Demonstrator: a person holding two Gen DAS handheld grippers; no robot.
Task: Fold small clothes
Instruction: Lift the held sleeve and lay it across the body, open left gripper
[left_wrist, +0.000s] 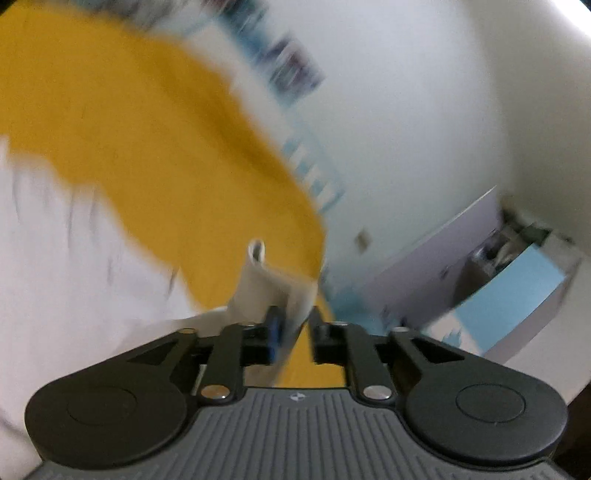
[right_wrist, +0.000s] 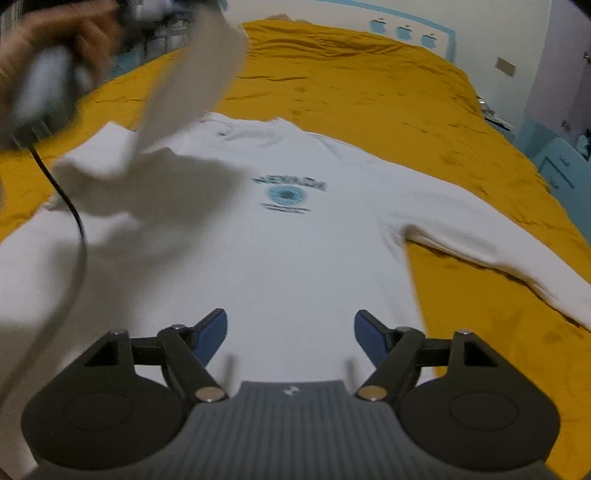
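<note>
A bed (right_wrist: 369, 85) with a mustard-yellow cover carries everything here. Spread face-up across it lies a white long-sleeved top (right_wrist: 280, 251), its chest print (right_wrist: 288, 192) towards the middle and its collar pointing away from the right wrist camera.

The top looks light, soft and limp; it will sag and drape from wherever it is lifted and will not hold a shape on its own, so folds need to be laid down and pressed flat. It should not slip much on the cover, though dragging it could wrinkle both.

One sleeve (right_wrist: 491, 251) lies flat, stretched out to the side. The other sleeve (right_wrist: 192, 74) is lifted off the bed, hanging blurred in the air from the left hand-held gripper (left_wrist: 293, 325), whose jaws stand narrowly apart with the cuff end (left_wrist: 269, 284) between them; whether the pads press on the cloth I cannot tell through the blur.

The right hand-held gripper (right_wrist: 290, 336) hovers over the lower body of the top, jaws spread wide and empty. Good places to pinch would be hems, cuffs and shoulder seams, where the cloth is doubled and firmer.
</note>
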